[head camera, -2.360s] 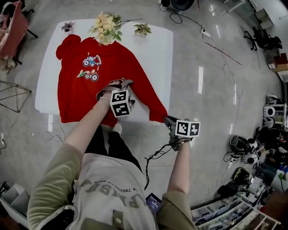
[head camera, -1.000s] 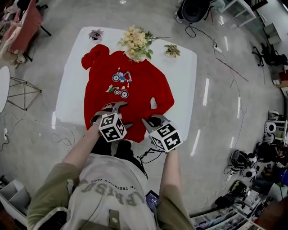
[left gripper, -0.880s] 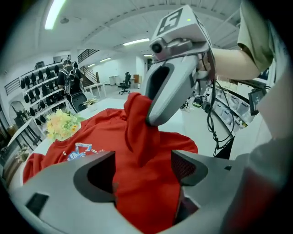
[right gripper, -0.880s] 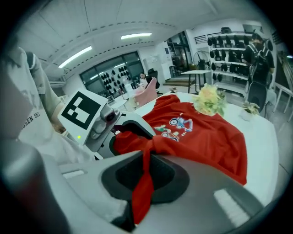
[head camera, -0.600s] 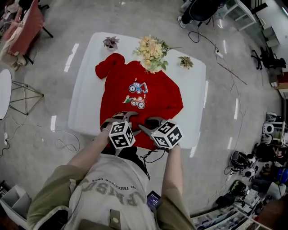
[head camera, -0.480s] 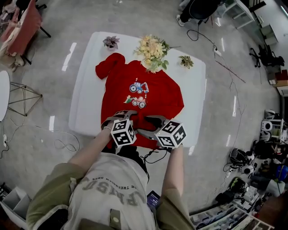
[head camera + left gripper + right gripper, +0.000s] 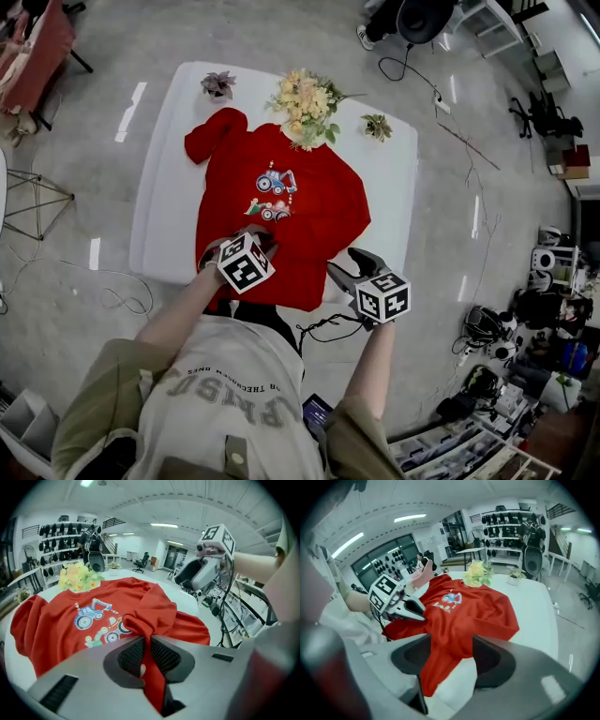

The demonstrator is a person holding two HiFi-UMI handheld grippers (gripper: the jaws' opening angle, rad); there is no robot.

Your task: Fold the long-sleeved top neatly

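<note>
Left gripper (image 7: pixel 251 234), in the head view, sits on the near hem of the red long-sleeved top (image 7: pixel 305 202), which lies spread front-up on the white tabletop (image 7: pixel 164 206), its collar toward a bouquet (image 7: pixel 305 94) and two small potted plants at the far edge. The right gripper (image 7: pixel 345 264) hangs just beside the garment's near right corner, at the tabletop's near edge. In the left gripper view, the jaws have just been closing and now pinch a bunched fold of red fabric that runs up between the ribbed pads (image 7: pixel 130 656); the tractor print (image 7: pixel 91 613) lies beyond, to the left. In the right gripper view, the jaws have just been opening and stand spread, with a loose flap of the top lying between them, unpressed by either jaw.
</note>
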